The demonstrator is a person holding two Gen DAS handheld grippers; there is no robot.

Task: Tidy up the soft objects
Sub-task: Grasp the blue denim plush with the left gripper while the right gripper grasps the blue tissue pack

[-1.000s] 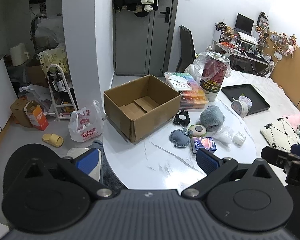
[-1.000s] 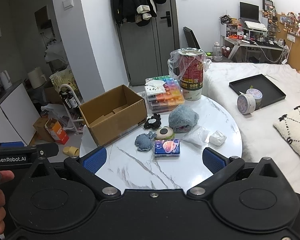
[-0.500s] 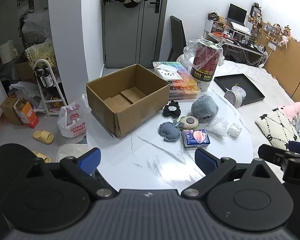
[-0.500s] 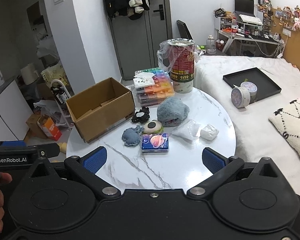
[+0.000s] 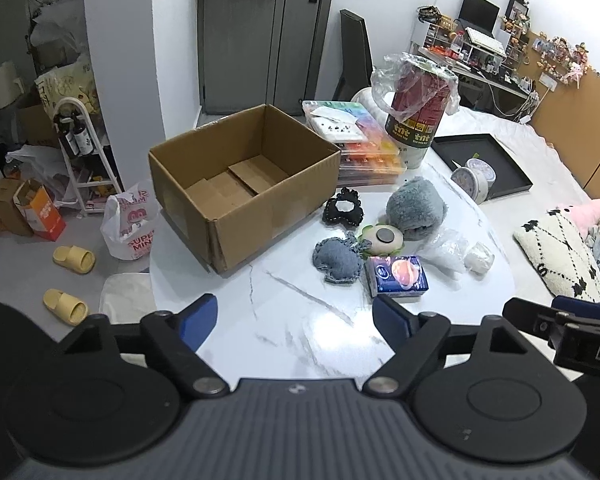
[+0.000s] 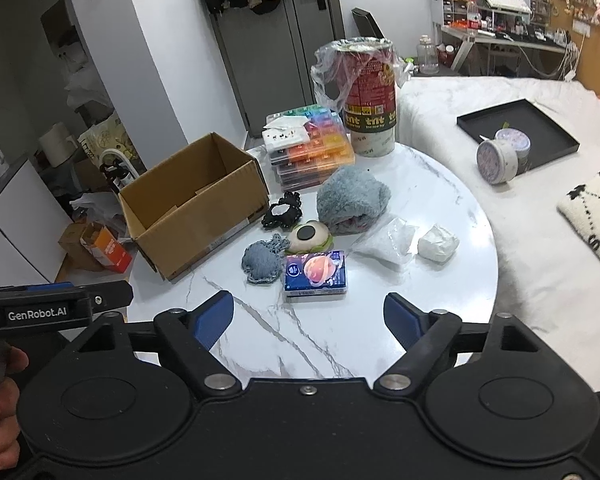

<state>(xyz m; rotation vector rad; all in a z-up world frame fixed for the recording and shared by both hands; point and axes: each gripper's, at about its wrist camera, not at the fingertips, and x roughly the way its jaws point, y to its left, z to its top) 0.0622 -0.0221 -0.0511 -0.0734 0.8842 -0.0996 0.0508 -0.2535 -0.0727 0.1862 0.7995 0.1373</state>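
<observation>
Blue pads tip the two black fingers of each tool. The left gripper (image 5: 294, 320) and the right gripper (image 6: 309, 318) both hang over the near edge of a round white marble-patterned table (image 5: 300, 320); their jaws have just been closing but stand apart, with nothing between them, only bare tabletop.

Straight ahead of the right gripper, nearest of the seven soft things, lies one blue tissue pack (image 6: 315, 275), a flat rectangle in glossy wrap with its long axis running across the view. Touching its left corner is one grey-blue knitted pad (image 6: 262, 262), lumpy and roughly heart-shaped. Just beyond the pack sits one cream oval cushion (image 6: 309, 236) with a dark disc on top and a green fringe. To the right of these lie one clear crinkled plastic bag (image 6: 386, 243) and one small white wad (image 6: 438, 245), just beside each other. Farther on are one black crocheted scrunchie (image 6: 282, 211), ring-shaped, and one fluffy grey-blue roll (image 6: 352, 200), its open end turned toward the grippers.

Ahead and to the left stands one open cardboard box (image 5: 244, 184), rectangular, flaps folded flat inside, one corner toward the left gripper. Beyond everything are a stack of clear cases with rainbow contents (image 6: 310, 148) and one upright red cylindrical tub (image 6: 370, 100) draped in clear film.
</observation>
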